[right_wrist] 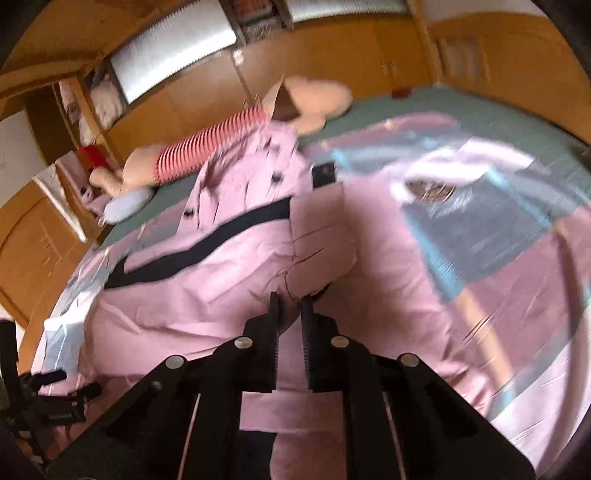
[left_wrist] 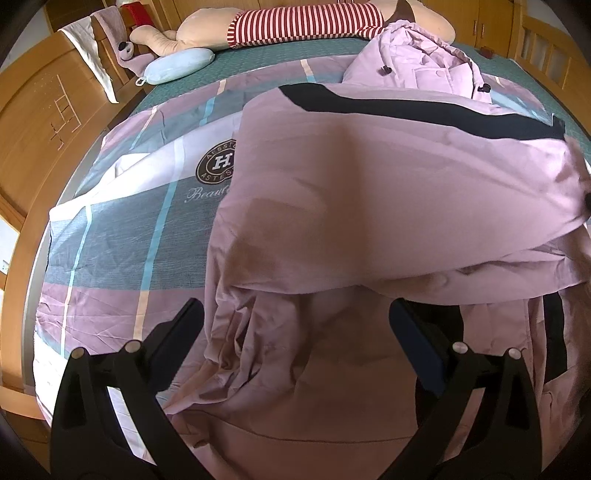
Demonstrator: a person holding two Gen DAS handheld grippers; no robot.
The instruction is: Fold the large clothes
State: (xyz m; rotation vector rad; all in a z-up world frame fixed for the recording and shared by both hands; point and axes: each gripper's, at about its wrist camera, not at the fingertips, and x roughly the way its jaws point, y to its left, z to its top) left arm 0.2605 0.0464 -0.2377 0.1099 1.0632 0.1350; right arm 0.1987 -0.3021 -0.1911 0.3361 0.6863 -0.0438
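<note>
Near the bed's (left_wrist: 110, 229) front edge, my right fingers (right_wrist: 290, 301) pinch the pink garment (right_wrist: 207, 280) thinly, left fingers (left_wrist: 295, 314) wide open and empty, so I fear the fold slipping free.

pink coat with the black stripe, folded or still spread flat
Partly folded: one side of the pink coat lies doubled over its lower layer, pinched by the right gripper.

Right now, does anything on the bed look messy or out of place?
Yes. A second pink jacket lies crumpled in a heap near the striped plush toy, unfolded. The pink garment being folded is bunched and wrinkled under the open left claw, its black stripe running crooked. Nothing looks spilled or torn.
</note>
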